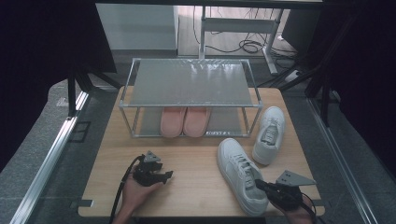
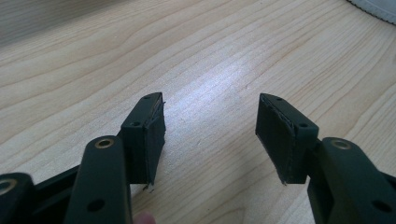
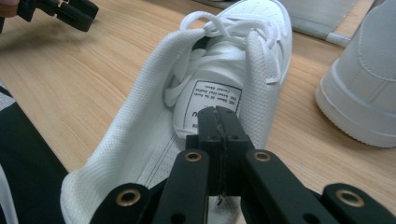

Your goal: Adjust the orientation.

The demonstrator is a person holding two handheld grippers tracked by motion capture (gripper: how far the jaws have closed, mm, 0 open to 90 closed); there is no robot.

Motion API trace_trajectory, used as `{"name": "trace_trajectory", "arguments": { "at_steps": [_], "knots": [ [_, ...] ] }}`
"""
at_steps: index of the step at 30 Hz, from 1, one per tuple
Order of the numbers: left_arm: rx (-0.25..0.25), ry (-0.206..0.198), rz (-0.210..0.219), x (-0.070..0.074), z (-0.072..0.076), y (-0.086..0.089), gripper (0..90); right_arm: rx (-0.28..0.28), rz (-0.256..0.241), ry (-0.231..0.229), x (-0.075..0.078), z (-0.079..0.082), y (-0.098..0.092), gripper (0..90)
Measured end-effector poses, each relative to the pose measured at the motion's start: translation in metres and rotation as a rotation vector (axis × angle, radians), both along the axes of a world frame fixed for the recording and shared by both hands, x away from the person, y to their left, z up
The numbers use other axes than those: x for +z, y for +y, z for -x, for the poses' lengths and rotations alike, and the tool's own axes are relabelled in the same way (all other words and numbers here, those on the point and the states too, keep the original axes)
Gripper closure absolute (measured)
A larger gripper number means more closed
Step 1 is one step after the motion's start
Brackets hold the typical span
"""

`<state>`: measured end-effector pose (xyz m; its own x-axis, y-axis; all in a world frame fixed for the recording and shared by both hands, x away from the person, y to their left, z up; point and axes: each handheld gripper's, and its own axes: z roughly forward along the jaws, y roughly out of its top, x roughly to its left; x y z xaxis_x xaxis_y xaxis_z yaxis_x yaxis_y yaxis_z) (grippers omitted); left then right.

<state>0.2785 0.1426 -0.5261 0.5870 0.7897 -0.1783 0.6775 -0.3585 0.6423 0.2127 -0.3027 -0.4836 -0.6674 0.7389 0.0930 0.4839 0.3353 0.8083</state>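
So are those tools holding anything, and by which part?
The left tool is open, holding nothing. The right tool, jaws together inside the near white sneaker, shows no clear hold.

Black hand-held gripper, brass eyelets

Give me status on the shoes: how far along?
Done: pink slippers sit on the rack's lower shelf. In hand: the right gripper, jaws together, is inside the near sneaker's opening; whether it pinches anything is unclear. The left gripper is open over bare table. Left: both white sneakers, including the far one, are off the rack.
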Motion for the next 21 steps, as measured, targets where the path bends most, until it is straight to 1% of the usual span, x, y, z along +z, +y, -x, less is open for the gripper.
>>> {"name": "trace_trajectory", "arguments": {
  "at_steps": [5,8,15,18,21],
  "knots": [
    [-0.002,0.004,-0.002,-0.0006,-0.0003,-0.0004,43.0,0.005,0.000,-0.001,0.0005,-0.0033,-0.0042,90.0],
    [-0.005,0.004,-0.007,-0.0013,-0.0007,-0.0008,43.0,0.009,-0.011,0.003,0.0002,-0.0056,-0.0070,90.0],
    [-0.006,0.006,-0.006,-0.0014,-0.0003,-0.0014,42.9,0.013,-0.011,0.006,0.0011,-0.0066,-0.0083,89.9],
    [-0.007,0.007,-0.004,-0.0013,-0.0002,-0.0016,42.9,0.020,-0.025,0.012,0.0020,-0.0062,-0.0087,88.3],
    [-0.006,0.007,-0.003,-0.0013,-0.0003,-0.0016,42.9,0.017,-0.053,0.003,0.0067,-0.0047,-0.0107,88.0]
  ]
}}
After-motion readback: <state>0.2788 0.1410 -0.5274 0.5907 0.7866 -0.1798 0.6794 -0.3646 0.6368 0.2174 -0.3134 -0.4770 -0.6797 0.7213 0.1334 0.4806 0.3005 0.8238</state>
